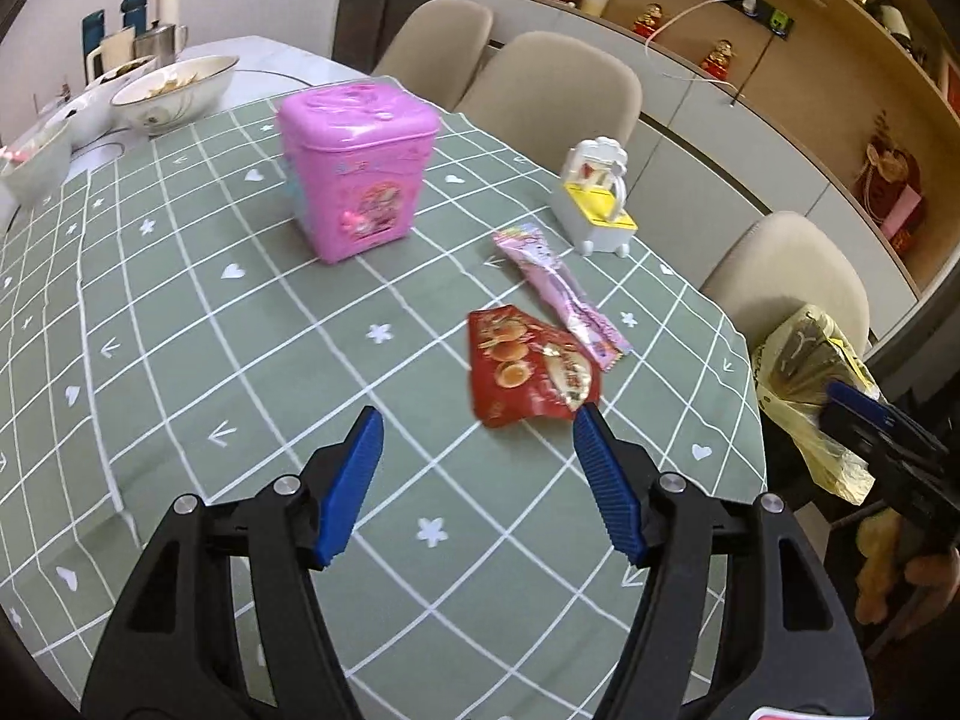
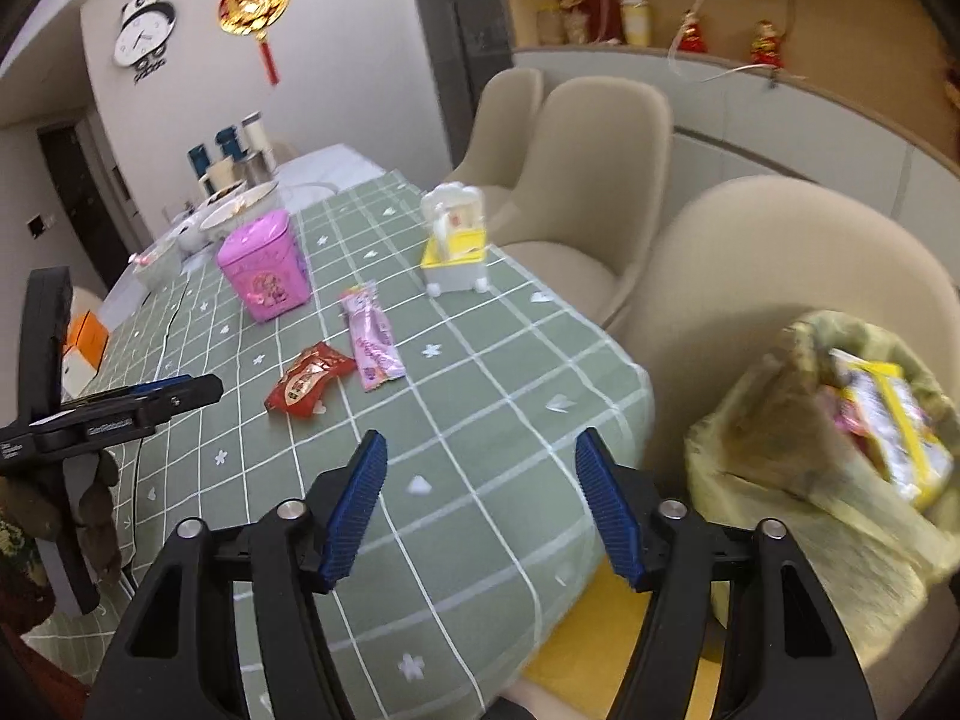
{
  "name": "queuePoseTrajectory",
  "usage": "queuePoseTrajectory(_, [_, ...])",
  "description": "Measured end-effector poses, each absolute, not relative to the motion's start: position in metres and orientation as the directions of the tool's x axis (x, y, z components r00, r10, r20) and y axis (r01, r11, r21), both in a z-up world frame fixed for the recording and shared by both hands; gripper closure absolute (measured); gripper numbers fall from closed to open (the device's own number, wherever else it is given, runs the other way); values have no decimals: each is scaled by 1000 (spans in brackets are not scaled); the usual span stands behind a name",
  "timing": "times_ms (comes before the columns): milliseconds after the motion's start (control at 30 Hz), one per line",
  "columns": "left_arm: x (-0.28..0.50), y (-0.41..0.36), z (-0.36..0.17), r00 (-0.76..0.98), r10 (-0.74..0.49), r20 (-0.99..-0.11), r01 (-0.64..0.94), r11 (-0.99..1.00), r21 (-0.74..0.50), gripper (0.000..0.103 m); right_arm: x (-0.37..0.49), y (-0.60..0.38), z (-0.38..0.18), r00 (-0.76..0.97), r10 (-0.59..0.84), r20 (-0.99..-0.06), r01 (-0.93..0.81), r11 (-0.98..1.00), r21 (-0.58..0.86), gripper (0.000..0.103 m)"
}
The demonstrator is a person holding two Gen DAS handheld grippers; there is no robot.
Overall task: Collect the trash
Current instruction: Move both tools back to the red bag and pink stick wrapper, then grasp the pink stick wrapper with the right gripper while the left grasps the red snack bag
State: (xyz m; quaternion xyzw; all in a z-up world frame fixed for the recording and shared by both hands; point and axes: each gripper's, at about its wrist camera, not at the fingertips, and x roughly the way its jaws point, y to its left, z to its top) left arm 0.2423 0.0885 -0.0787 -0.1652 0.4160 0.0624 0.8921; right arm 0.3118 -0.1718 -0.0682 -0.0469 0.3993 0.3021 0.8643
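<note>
A red snack wrapper lies on the green checked tablecloth, with a pink wrapper just beyond it. My left gripper is open and empty, its right fingertip close to the red wrapper's near corner. Both wrappers also show in the right wrist view, red and pink. My right gripper is open and empty above the table's near right edge. A yellow trash bag with packaging inside sits to its right, off the table; it also shows in the left wrist view.
A pink lidded bin stands mid-table and a white and yellow toy at the far right edge. Bowls and flasks crowd the far left end. Beige chairs line the table's right side, before a cabinet.
</note>
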Motion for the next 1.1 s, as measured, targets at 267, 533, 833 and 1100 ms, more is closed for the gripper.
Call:
queuePoseTrajectory(267, [228, 111, -74, 653, 2, -757, -300, 919, -256, 41, 362, -81, -91, 418, 549, -724, -678, 719, 154, 60])
queuePoseTrajectory(533, [217, 122, -80, 631, 10, -775, -331, 908, -258, 41, 399, -7, -122, 360, 519, -775, -734, 670, 108, 60])
queuePoseTrajectory(833, [225, 113, -86, 628, -49, -777, -280, 917, -284, 41, 407, -19, -116, 336, 528, -780, -741, 660, 128, 82])
queuePoseTrajectory(1100, [273, 95, -93, 628, -113, -770, -186, 939, -289, 40, 372, -100, -82, 407, 534, -741, -650, 739, 175, 83])
